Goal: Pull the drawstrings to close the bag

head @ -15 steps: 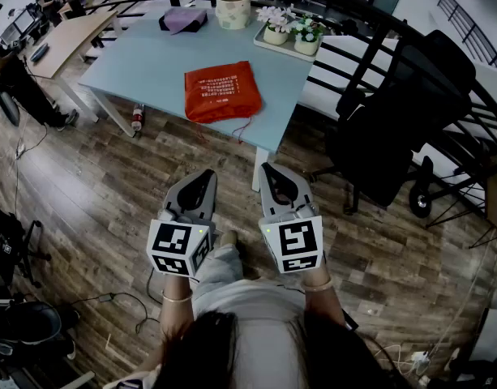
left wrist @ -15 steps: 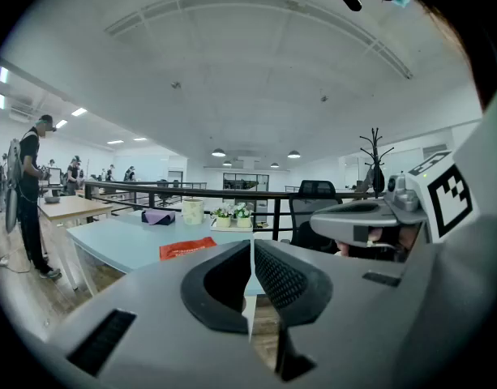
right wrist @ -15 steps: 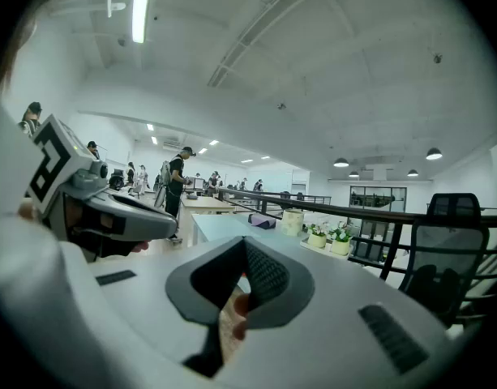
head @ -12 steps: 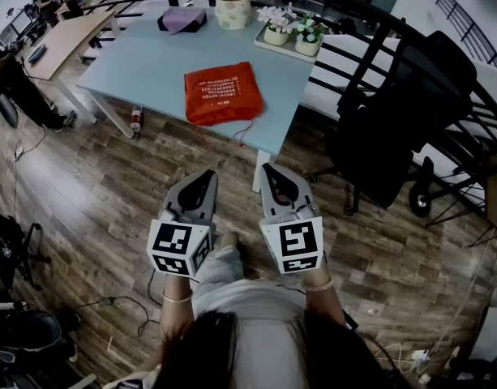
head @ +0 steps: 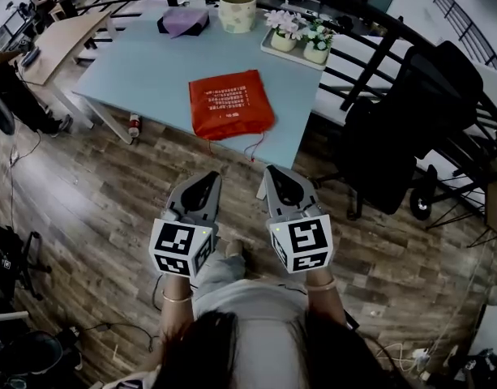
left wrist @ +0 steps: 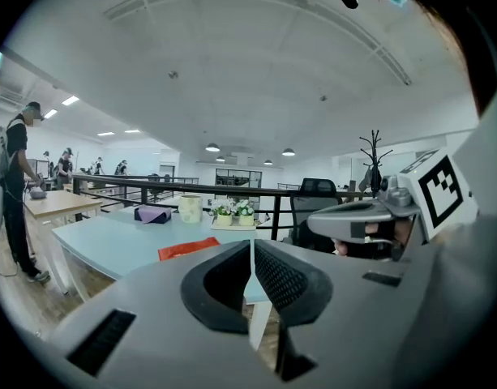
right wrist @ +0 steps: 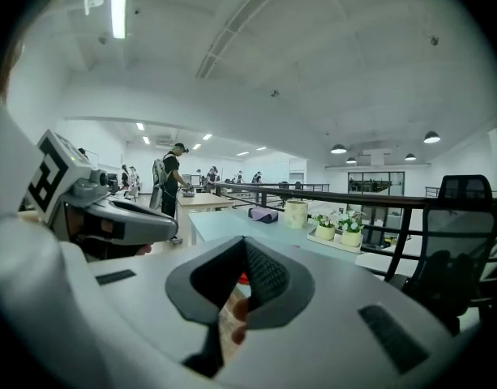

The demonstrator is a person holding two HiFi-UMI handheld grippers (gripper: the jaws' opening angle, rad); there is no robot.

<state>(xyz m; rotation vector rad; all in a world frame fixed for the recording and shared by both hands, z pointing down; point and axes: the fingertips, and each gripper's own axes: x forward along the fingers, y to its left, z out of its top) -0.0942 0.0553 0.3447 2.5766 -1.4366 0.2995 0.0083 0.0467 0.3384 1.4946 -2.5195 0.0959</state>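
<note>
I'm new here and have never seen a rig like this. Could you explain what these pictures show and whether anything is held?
There is no robot: a person holds a two-jaw gripper in each hand, each carrying a cube with square markers. One picture comes from a camera on the person's head, looking down at the left gripper and right gripper. The other two come from cameras riding on each gripper, looking along its jaws. Ahead stands a light blue table with a red bag near its edge, its strings hanging over. Further back are a purple bundle, a cream cup and a tray with two flower pots. Both pairs of jaws are shut and hold nothing.
</note>
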